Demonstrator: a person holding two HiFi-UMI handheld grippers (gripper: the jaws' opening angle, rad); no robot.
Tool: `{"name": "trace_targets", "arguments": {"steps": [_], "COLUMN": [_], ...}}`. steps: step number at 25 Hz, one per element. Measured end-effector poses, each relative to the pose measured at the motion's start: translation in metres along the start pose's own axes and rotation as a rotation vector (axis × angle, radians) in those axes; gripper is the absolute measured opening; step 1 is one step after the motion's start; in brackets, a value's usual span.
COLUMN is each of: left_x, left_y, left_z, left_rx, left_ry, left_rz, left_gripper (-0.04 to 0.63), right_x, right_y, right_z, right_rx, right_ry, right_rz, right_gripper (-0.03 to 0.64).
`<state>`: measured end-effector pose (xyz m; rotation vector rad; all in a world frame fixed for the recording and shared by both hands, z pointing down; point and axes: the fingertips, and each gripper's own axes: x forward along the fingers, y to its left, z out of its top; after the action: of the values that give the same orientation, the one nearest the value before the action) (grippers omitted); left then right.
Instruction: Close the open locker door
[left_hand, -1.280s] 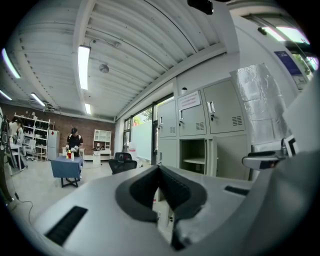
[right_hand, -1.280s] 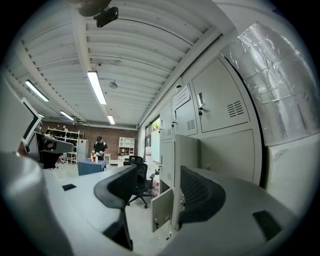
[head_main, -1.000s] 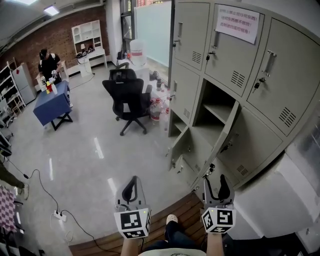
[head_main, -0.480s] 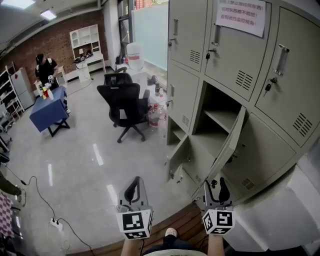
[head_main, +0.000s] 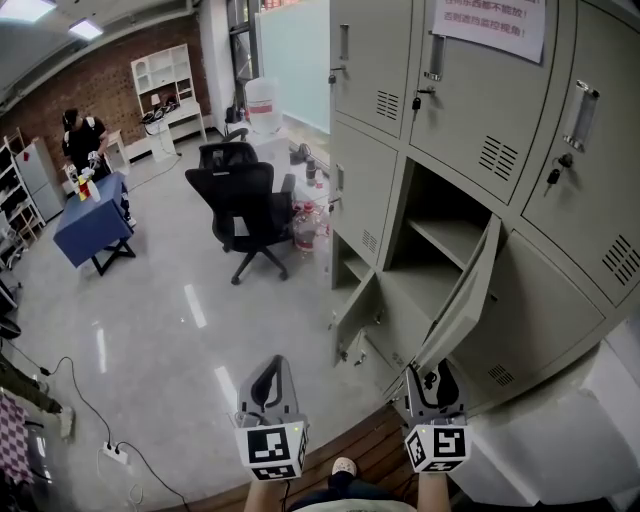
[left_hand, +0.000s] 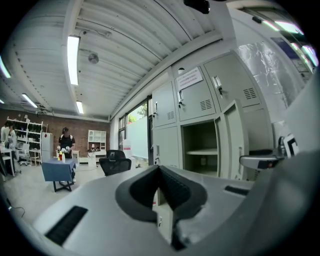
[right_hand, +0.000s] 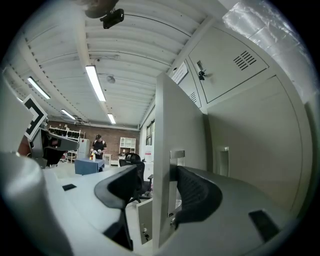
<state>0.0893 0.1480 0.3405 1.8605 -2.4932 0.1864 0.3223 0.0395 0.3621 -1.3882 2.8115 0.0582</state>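
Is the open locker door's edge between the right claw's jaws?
Yes, the right gripper view shows the edge of the open locker door standing inside the right claw, whose jaws are parted.

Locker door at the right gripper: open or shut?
Open. The locker door stands swung out, baring the shelf behind; its edge sits between the right gripper's parted jaws.

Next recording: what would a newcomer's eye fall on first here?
The open locker door, swung out from the grey locker bank at the head view's right, with its edge standing between the right gripper's open jaws. Left of it, a lower locker's smaller door also hangs open.
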Motion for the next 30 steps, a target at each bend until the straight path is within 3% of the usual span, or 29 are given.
{"name": "trace_targets", "arguments": {"steps": [7,12,20,30], "left_x": [0.006,0.009,0.009,0.019], "left_y": [0.01,0.02,0.035,0.06], "left_z": [-0.007,-0.009,-0.014,-0.018], "left_rx": [-0.009,-0.018,-0.029,-0.023], "left_ry": [0.013,0.014,0.011,0.023], "left_rz": [0.028,0.064,0.11,0.131], "left_gripper": [0.002,0.002,0.002,0.002], "right_x": [0.013,0.028,0.057,0.093], "right_y": [0.014,0.015,0.031,0.046], "right_z": [0.002,0.002,0.003,0.002], "right_rx": [-0.024,-0.018,-0.055,-0.072], "right_ry": [-0.009,-0.01,-0.005,0.018], "right_rz": [0.058,0.065,0.127,0.143], "right_gripper": [0.252,0.15,0.132,0.127]}}
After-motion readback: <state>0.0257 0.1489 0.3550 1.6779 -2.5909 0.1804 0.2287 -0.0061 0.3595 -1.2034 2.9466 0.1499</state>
